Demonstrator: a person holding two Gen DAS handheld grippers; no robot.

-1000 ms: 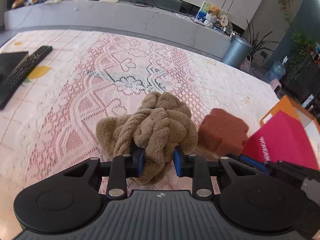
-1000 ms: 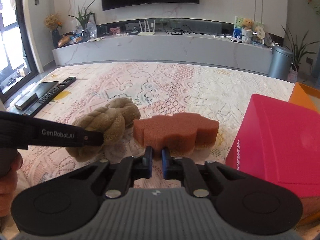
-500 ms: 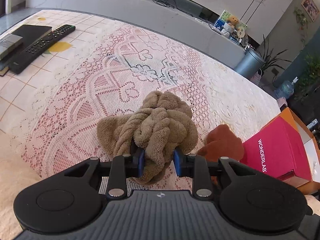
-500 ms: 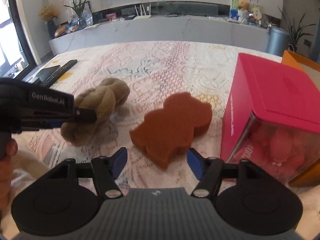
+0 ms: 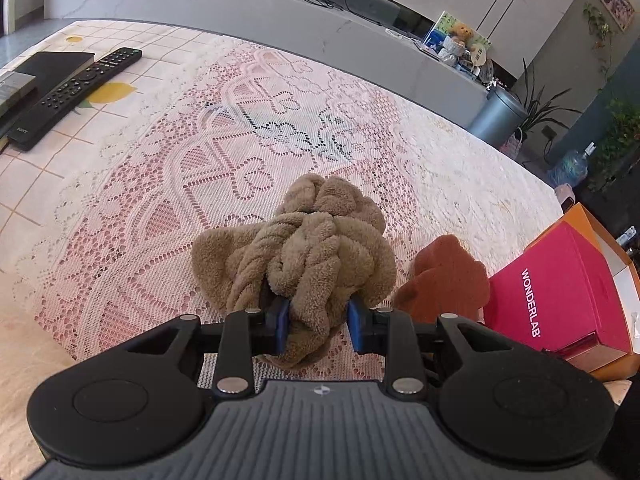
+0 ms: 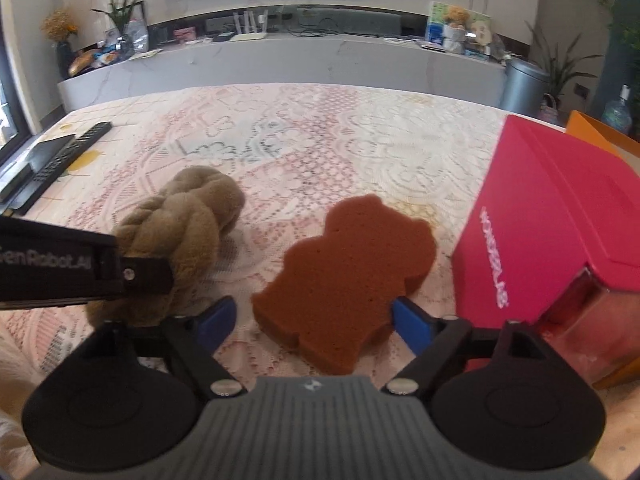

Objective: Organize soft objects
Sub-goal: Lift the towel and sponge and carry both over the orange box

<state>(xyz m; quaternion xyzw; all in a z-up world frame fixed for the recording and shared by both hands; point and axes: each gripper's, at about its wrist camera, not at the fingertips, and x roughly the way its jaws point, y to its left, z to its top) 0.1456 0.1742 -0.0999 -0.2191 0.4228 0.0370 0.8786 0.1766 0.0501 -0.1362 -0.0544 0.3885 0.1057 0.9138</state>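
A tan knotted plush lies on the lace tablecloth. My left gripper is shut on the plush's near end. The plush also shows at the left of the right wrist view, with the left gripper's finger against it. A rust-brown bear-shaped sponge lies flat on the cloth to the right of the plush; in the left wrist view it is partly hidden. My right gripper is open, its blue pads either side of the sponge's near end, not squeezing it.
A pink box with an orange box behind it stands right of the sponge. A black remote and a dark book lie at the far left. A grey counter runs behind the table.
My right gripper has opened and let go of the sponge, which now lies flat between its pads. My left gripper has stayed shut on the plush, and its view has tilted.
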